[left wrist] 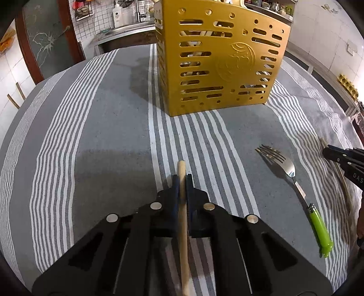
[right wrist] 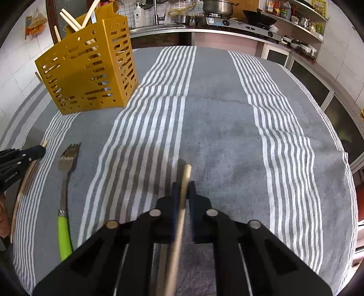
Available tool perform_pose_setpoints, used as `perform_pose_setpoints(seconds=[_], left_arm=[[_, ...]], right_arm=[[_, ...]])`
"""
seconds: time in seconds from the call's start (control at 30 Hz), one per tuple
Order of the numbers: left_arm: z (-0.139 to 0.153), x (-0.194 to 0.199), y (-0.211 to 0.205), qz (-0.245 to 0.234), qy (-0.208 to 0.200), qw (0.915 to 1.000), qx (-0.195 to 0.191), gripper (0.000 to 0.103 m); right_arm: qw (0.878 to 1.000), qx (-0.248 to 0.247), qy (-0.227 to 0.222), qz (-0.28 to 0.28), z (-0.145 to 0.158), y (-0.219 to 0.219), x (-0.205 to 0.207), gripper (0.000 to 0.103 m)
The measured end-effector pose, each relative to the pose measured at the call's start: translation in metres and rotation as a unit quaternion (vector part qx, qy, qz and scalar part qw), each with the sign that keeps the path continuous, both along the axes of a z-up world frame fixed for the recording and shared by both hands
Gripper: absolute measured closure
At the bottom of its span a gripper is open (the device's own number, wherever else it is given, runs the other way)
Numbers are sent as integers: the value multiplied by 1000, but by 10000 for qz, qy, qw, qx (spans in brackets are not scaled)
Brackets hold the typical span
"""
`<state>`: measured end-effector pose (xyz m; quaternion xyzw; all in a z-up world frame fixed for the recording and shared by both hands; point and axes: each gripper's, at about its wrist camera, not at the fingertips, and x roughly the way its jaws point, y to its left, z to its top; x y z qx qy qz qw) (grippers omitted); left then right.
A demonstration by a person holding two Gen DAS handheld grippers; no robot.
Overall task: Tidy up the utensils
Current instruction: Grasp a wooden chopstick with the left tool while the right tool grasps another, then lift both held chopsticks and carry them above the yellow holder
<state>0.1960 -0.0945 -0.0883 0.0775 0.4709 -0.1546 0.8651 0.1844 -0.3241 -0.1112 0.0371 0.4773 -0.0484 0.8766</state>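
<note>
Each tool clamps one chopstick: left tool, right tool. Thin sticks may twist, missing the holder at twelve o'clock.

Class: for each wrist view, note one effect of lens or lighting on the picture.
Left wrist view: fisheye bends the cloth stripes; glare glints on the fork. Right wrist view: dark vignette at the corners; the chopstick blurs near the lens, and the right gripper casts a soft shadow.

Lying across the table: a grey striped cloth; standing behind (on the stove): a steel pot
</note>
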Motion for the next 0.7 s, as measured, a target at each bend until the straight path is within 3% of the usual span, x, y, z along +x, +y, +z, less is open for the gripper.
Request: perform_pose_setpoints(seconds=[0.17, 0.53, 0.7], left_arm=[[12, -2, 4, 22, -78, 9998, -200, 99], [99, -32, 23, 20, -1002, 9904, -956, 98], [120, -45, 24, -25, -1341, 9862, -974, 98]], right_arm=[[9996, 190, -189, -19, 10, -2, -2, 97], [9902, 562, -1258, 205, 78, 1, -28, 97], [9831, 607, -1696, 329, 104, 9, -42, 97]])
